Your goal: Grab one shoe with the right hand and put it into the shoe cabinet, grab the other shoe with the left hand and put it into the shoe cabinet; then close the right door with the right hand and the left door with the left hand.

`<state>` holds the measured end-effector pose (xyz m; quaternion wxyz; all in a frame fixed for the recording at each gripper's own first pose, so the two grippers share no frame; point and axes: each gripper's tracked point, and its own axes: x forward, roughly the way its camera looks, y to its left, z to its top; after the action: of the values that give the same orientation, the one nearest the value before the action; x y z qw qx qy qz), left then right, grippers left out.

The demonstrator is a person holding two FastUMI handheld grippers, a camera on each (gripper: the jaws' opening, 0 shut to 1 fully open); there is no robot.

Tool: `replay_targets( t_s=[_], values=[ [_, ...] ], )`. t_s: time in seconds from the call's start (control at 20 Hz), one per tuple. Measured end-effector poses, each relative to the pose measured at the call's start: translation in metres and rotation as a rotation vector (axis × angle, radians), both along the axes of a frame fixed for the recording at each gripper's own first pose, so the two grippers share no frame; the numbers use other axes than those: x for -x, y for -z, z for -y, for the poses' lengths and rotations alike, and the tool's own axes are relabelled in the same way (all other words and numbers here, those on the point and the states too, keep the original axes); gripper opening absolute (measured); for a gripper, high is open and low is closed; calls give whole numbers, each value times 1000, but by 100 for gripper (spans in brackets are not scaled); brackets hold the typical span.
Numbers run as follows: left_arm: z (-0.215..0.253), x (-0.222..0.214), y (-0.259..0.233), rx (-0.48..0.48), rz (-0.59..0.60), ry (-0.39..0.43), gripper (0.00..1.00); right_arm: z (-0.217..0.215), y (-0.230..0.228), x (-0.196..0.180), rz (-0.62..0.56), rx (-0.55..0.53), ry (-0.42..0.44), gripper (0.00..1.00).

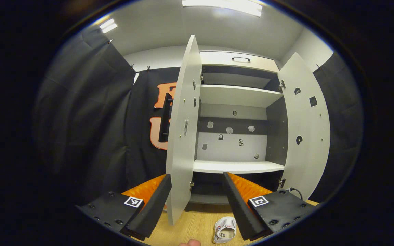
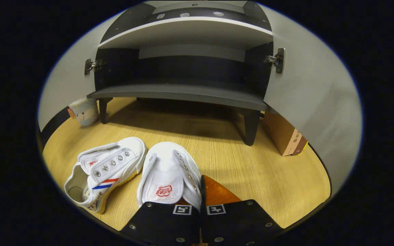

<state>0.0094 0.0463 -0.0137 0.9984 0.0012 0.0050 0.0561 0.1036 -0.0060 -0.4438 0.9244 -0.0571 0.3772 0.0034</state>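
White shoe [image 2: 169, 174] gripped by lowered right tool [image 2: 200, 191]; left tool [image 1: 197, 201] raised, spread.

The right gripper [image 2: 201, 191] is covering the heel of the nearer shoe [image 2: 168, 174], hiding whether its fingers are pressing on it. Beyond the left gripper [image 1: 197, 201], its right finger [image 1: 239, 208] is partly hiding a white shoe [image 1: 225, 229].

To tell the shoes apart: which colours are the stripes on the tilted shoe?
Red and blue stripes on the white tilted shoe, best seen in the right gripper view.
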Motion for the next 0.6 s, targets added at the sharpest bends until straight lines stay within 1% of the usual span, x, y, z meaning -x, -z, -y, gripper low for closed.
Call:
replay_targets(
  t_s=[0.15, 0.3, 0.4, 0.5, 0.6],
  values=[
    [-1, -1, 2, -1, -3, 9, 97, -8, -64, 0, 126, -48, 29, 1],
    [4, -4, 7, 8, -4, 28, 97, -13, -137, 3, 243, -39, 26, 1],
    [11, -6, 11, 20, -11, 50, 97, -18, -183, 3, 293, -60, 51, 1],
    [15, -8, 15, 24, -16, 69, 97, -20, -230, -1, 350, -39, 56, 1],
    [18, -10, 18, 25, -17, 80, 97, -27, -276, -11, 408, -13, 31, 1]
  ],
)
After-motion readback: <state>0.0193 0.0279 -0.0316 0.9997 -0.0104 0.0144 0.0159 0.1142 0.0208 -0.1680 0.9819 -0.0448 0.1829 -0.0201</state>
